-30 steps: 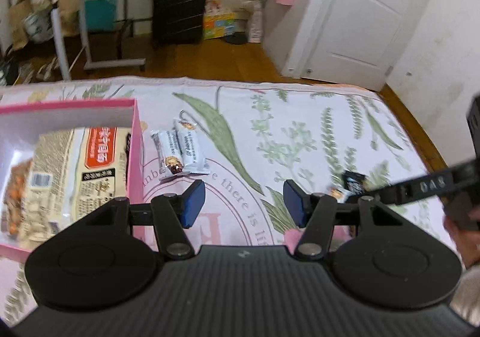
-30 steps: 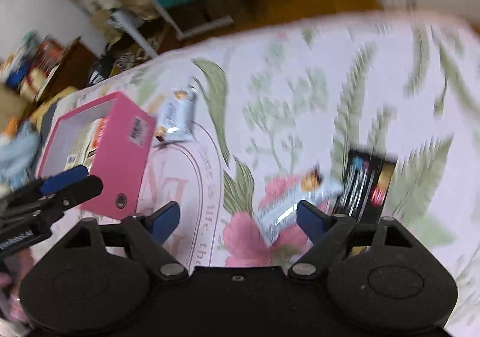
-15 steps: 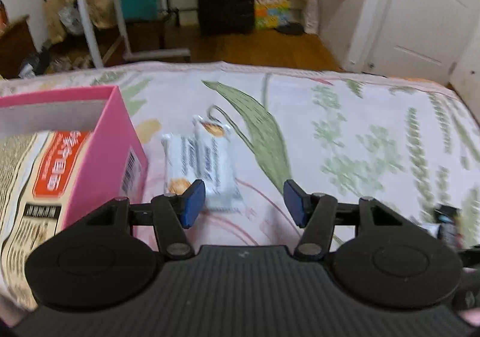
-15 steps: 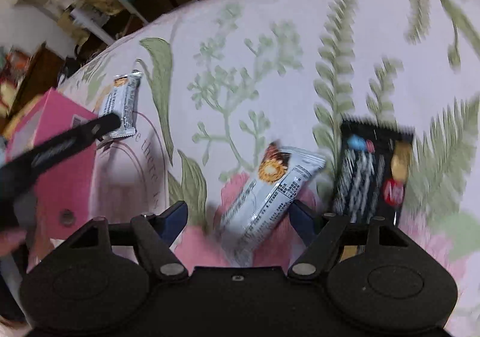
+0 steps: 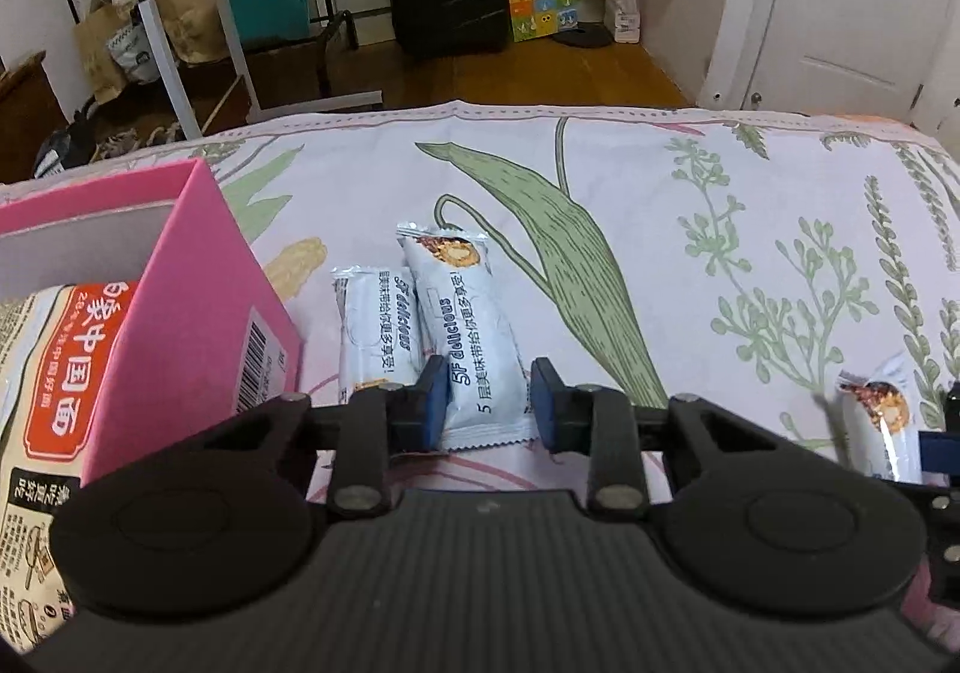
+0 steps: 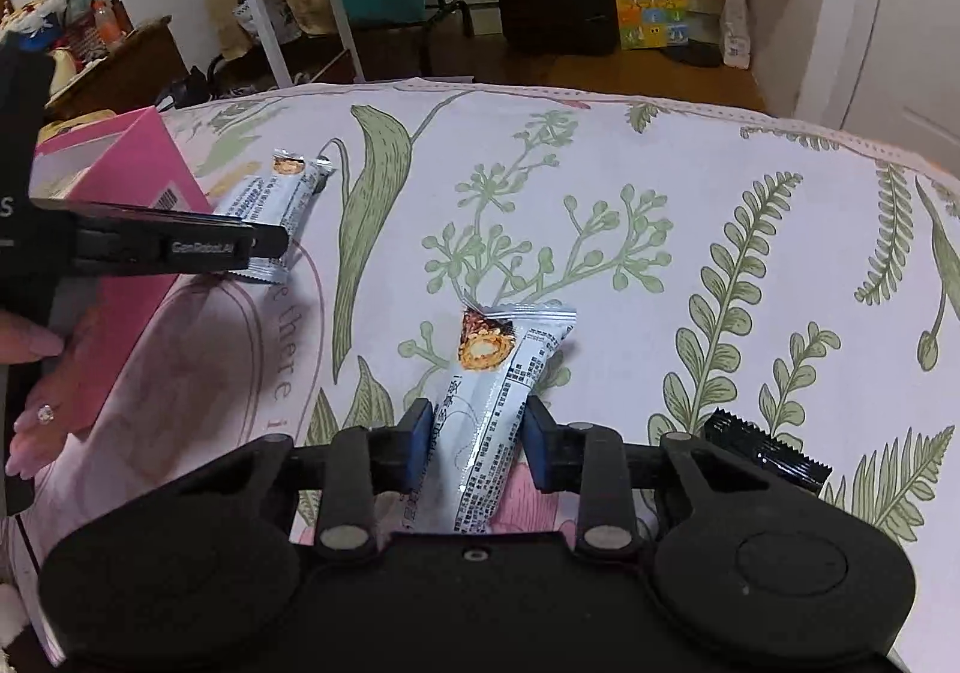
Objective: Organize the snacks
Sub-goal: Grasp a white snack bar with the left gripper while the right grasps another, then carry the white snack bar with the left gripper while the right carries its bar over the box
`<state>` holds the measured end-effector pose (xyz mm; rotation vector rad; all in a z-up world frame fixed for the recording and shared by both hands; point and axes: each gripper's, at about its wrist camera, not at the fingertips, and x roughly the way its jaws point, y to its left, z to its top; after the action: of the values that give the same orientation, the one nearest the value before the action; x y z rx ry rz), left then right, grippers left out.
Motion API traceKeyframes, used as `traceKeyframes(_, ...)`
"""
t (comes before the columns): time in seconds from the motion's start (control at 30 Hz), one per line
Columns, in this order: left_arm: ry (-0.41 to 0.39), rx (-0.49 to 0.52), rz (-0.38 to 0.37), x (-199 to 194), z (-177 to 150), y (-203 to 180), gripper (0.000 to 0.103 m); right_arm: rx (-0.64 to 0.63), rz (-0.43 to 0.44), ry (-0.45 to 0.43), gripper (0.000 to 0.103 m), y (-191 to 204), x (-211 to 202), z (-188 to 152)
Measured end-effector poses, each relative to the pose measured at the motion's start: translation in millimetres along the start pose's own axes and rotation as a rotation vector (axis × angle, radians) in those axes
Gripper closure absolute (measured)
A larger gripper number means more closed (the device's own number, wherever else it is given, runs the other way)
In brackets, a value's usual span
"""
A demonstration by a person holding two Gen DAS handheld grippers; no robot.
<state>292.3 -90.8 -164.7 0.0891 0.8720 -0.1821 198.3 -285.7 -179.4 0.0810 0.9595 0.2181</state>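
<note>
Two white bars lie side by side just right of the pink box (image 5: pixel 198 277) near the bed's (image 5: pixel 690 205) left edge. Left tongs (image 5: pixel 487 403), just closing, pinch the right bar (image 5: pixel 465 337); its neighbour (image 5: pixel 372 337) lies free. Mid-bed, right tongs (image 6: pixel 477 442), also just closing, clamp a third bar (image 6: pixel 498 391). A black packet (image 6: pixel 774 460) lies just right.

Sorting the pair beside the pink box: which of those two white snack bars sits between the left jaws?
The right-hand bar, lying partly over its neighbour; the left gripper straddles its lower end, while the neighbour lies outside the jaws, nearer the pink box.
</note>
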Motion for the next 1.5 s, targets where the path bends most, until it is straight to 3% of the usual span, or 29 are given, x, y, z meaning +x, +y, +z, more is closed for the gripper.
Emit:
traceKeyframes(0.3,0.040,-0.072,-0.082,-11,-1,6,0.078,0.000,-0.001,0.003,0.067,0,-5,0)
traceKeyframes(0.67,0.111,-0.138,-0.200,-34,-17,4,0.078,0.153,0.073,0.070,0.068,-16,-5,0)
traceKeyframes(0.8,0.140,-0.129,-0.207,-50,-21,1,0.078,0.218,0.124,0.110,0.068,-21,-5,-3)
traceKeyframes(0.97,0.109,-0.101,-0.196,-81,-24,3,0.078,0.263,0.169,0.126,0.068,-21,-11,-7)
traceKeyframes(1.23,0.078,-0.065,-0.249,-125,-41,-1,0.078,0.228,0.195,0.094,0.074,-1,-43,-11)
traceKeyframes(1.5,0.068,-0.048,-0.264,-145,-60,-3,0.078,0.099,0.109,0.087,0.070,20,-44,-14)
